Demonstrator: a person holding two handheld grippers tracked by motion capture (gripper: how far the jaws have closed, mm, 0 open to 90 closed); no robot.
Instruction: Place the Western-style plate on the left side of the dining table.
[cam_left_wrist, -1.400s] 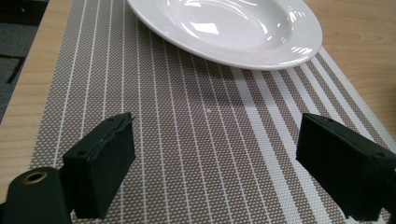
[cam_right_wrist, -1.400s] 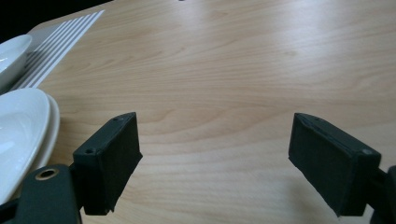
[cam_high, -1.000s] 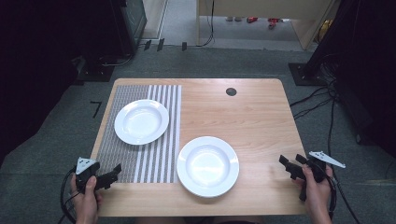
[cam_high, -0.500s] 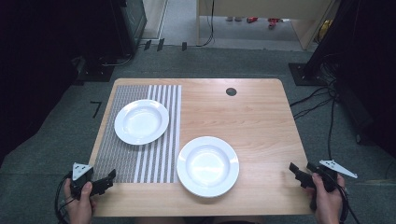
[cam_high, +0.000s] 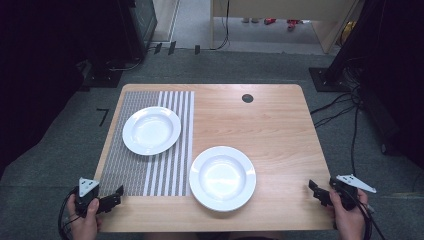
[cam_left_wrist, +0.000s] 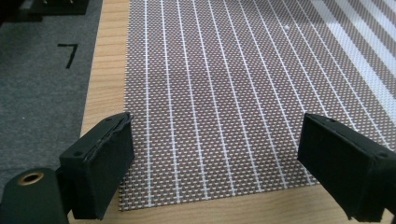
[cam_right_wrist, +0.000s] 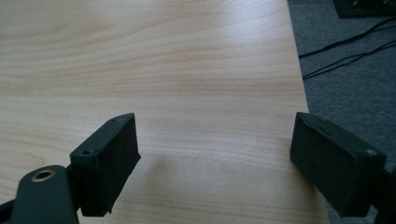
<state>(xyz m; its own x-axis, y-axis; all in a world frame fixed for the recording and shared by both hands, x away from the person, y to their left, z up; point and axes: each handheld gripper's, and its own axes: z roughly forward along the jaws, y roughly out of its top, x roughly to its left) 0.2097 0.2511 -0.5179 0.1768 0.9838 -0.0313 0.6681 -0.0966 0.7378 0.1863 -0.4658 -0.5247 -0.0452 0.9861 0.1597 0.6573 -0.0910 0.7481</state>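
Two white plates are on the wooden table (cam_high: 270, 125). One plate (cam_high: 151, 130) rests on the striped grey placemat (cam_high: 145, 165) at the left. The other plate (cam_high: 222, 177) lies on bare wood near the front middle. My left gripper (cam_high: 116, 196) is open at the front left corner, over the placemat's (cam_left_wrist: 224, 93) near edge, with nothing between its jaws (cam_left_wrist: 215, 163). At the front right edge my right gripper (cam_high: 314, 191) stands open over bare wood (cam_right_wrist: 163, 70), holding nothing.
A dark round hole (cam_high: 247, 98) sits near the table's far edge. Cables (cam_high: 345, 107) trail over the grey carpet at the right. A black "7" mark (cam_left_wrist: 70, 53) lies on the floor left of the table. Dark equipment stands behind the table.
Both hands have drawn back toward the front edge of the table, the left slightly left and the right slightly right. The plates have not moved.
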